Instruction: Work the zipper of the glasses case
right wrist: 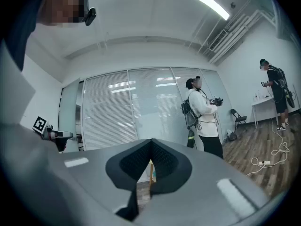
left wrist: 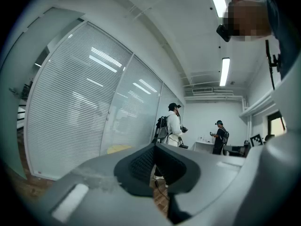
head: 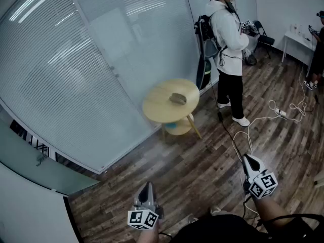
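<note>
A small grey glasses case (head: 177,98) lies on a round pale wooden table (head: 157,105) across the room, by the blind-covered glass wall. Both grippers are far from it, held level near the bottom of the head view. My left gripper (head: 146,192) is shut with nothing in it, and in the left gripper view its dark pads (left wrist: 155,160) meet. My right gripper (head: 250,162) is shut and empty too, and its pads (right wrist: 151,157) touch in the right gripper view. The table's yellow edge (left wrist: 117,149) shows faintly beyond the left jaws.
A person in a white top (head: 228,44) stands right of the table, holding grippers. A white cable with a power strip (head: 281,113) trails over the wood floor. A second person (right wrist: 275,93) stands by a white desk (head: 299,40) at far right. A folding chair (head: 262,37) stands behind.
</note>
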### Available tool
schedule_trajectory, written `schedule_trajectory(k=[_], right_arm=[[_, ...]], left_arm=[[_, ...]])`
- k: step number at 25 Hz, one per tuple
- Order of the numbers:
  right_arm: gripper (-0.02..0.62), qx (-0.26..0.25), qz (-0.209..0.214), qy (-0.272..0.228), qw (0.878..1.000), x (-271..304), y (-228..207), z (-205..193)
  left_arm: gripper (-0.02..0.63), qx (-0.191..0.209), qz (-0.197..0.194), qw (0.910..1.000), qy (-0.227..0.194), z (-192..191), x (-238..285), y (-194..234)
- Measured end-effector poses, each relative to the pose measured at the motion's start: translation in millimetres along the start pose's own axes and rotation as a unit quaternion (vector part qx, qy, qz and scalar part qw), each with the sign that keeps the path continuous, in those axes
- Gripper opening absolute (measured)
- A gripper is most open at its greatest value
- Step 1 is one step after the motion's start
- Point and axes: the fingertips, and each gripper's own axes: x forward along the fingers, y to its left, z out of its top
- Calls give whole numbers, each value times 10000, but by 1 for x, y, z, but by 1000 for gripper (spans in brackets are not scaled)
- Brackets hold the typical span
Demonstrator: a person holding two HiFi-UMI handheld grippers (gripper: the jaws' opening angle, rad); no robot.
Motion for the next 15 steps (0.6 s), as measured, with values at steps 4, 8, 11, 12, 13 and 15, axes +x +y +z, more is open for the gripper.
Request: schedule_trajectory(k=[4, 8, 11, 12, 13, 15], right_arm=[[6, 13, 65, 21, 10000, 10, -14, 4], [6, -2, 133, 31, 9999, 14, -30, 2], [6, 23, 239, -6, 9997, 15, -41, 1], [6, 35, 312, -23, 9995, 15, -44, 0], [6, 22, 400, -25, 9992, 16, -46, -1], [6, -86, 551, -1, 9984, 21, -50, -7]], left_arm=[[2, 82, -58, 9999, 24, -4, 18, -18], [2, 107, 25, 9999, 26, -6, 29, -24], [2, 182, 62, 9998, 6, -6, 38, -30], [2, 223, 66, 9997, 5, -8, 41, -33], [2, 279, 70, 9996, 8, -11, 42, -35], [2, 329, 122, 9994, 31, -20, 47, -37]])
